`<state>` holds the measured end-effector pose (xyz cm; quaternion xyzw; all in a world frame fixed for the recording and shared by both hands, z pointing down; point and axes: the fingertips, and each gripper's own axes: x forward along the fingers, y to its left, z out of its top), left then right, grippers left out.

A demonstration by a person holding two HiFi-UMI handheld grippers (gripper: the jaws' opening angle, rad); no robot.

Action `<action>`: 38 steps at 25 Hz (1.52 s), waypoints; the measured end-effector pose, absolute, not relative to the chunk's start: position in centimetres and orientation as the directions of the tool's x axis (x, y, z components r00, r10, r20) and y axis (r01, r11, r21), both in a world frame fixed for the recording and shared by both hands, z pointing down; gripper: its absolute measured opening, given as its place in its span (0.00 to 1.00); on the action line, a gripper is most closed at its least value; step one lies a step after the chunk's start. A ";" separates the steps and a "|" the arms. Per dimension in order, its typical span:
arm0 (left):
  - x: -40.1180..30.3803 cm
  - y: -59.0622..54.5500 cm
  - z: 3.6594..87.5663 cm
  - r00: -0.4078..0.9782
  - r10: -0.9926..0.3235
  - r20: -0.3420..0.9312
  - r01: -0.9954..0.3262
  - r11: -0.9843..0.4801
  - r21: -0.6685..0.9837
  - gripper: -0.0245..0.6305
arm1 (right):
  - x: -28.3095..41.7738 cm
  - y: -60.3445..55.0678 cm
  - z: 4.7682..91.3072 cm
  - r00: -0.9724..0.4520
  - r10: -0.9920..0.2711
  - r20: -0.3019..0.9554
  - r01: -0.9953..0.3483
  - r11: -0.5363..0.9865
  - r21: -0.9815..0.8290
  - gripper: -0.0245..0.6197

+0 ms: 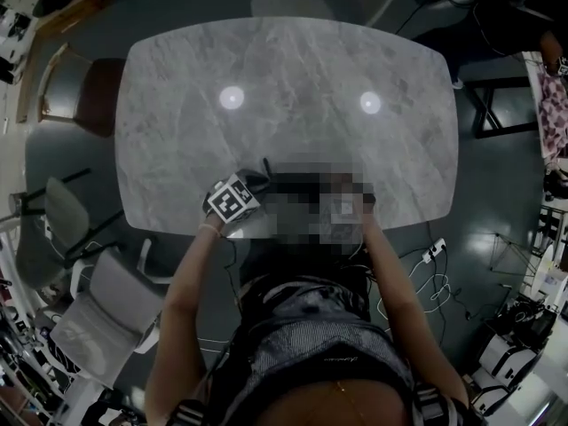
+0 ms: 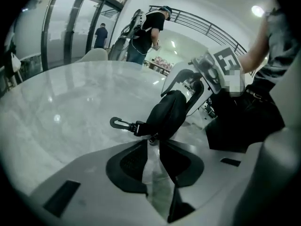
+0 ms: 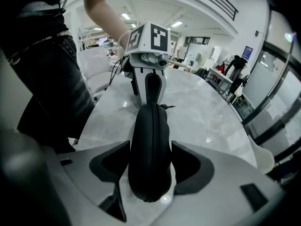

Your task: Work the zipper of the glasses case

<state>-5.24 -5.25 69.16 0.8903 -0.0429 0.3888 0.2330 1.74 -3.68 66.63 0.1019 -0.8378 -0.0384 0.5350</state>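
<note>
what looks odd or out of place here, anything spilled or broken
Nothing stands out. The black zippered glasses case looks intact, held on edge by the right gripper over the grey marble table, nothing spilled.

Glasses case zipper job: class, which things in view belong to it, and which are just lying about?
Belong: glasses case, zipper pull, left gripper nipping the pull, right gripper clamping the case.
Just around: marble table, chairs, floor power strip, people behind.
</note>
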 end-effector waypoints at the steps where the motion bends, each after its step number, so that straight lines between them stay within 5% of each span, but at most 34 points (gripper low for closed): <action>1: -5.1 -5.3 69.1 0.694 0.099 0.713 -0.245 -0.898 0.364 0.17 | 1.8 -3.7 66.6 -0.411 -0.211 0.887 -0.129 0.977 0.172 0.52; 15: -4.7 -4.5 69.2 0.547 -0.051 0.836 0.216 -0.956 -0.199 0.08 | 1.9 -3.4 66.6 -0.426 -0.149 0.892 -0.054 0.989 0.139 0.52; 22: -5.6 -4.6 68.7 0.527 -0.076 0.846 0.214 -0.952 -0.218 0.05 | 1.8 -3.5 67.3 -0.250 -0.152 0.956 -0.072 0.988 0.138 0.52; 38: -5.5 -5.2 65.7 0.591 -0.125 0.797 0.064 -0.978 -0.201 0.04 | 1.7 -3.8 67.7 -0.177 -0.132 0.975 -0.065 0.990 0.122 0.52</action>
